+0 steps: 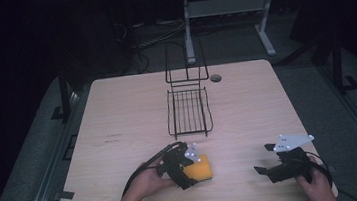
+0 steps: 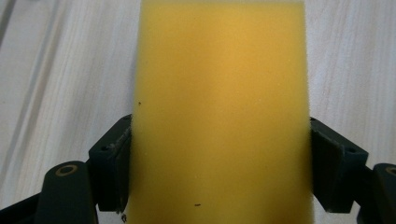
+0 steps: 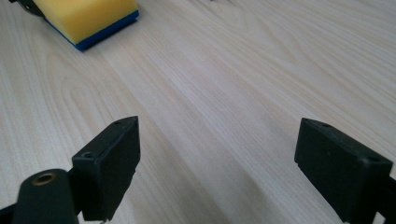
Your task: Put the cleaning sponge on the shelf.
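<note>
Yellow sponge (image 2: 219, 112) right up against the lens in the left gripper view, and the left claw (image 2: 219, 163) is clamped on it, one black jaw pressed into each long side. Seen from the high view, that left claw (image 1: 187, 169) sits at the near edge of the tabletop (image 1: 118, 117), just in front of the wire rack (image 1: 188, 110), with the sponge (image 1: 200, 171) lying flat on the wood and a hand (image 1: 147, 183) wrapped around the gripper body from behind. Its black cable loops back toward the forearm.

Over to the right of the sponge, well apart from it, the right claw (image 1: 264, 158) hovers low with its jaws spread wide and nothing between them. The right gripper view confirms it: right claw (image 3: 217, 163) open over bare pale wood grain, and the sponge (image 3: 86, 18) off in the far corner, showing a blue underside beneath the yellow foam.

Surface now: light wood tabletop with rounded corners, a small round cable hole (image 1: 215, 78) just beyond the wire rack on its right. The rack stands behind the sponge toward the far edge, its tall back frame upright. Beyond the rack the room is dark, with grey table legs (image 1: 264, 31) and loose cables (image 1: 154, 35) on the floor.
</note>
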Motion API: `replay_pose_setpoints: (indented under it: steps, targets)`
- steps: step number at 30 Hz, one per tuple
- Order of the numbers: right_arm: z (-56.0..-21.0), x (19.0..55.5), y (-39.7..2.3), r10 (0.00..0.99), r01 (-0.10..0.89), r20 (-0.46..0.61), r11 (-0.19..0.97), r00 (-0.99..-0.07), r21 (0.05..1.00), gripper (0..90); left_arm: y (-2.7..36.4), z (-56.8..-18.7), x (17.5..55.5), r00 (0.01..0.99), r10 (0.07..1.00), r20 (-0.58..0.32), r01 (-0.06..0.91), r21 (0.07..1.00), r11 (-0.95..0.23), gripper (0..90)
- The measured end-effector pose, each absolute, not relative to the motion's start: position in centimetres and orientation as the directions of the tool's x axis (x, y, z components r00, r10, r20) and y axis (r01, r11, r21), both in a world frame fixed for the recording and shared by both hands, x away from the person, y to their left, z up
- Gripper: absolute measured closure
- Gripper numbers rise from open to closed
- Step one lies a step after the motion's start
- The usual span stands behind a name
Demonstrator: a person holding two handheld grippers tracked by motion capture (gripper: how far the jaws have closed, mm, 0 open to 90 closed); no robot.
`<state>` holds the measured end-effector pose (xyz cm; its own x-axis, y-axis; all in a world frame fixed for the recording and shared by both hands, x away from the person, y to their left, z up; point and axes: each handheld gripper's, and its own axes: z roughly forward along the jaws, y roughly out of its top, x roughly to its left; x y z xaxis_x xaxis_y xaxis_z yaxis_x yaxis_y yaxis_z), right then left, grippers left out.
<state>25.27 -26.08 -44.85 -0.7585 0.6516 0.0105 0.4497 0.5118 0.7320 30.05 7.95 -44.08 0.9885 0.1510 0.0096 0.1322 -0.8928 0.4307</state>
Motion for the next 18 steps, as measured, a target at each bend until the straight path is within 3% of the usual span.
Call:
replay_pose_setpoints:
  steps: [18]
  targets:
    - [-44.9, 25.4, -25.6, 0.654, 0.457, 0.012, 0.515, -0.757, 0.726, 14.0, 8.7, -42.3, 30.1, 0.988, 0.155, 0.016, 0.13, 0.466, -0.875, 21.8]
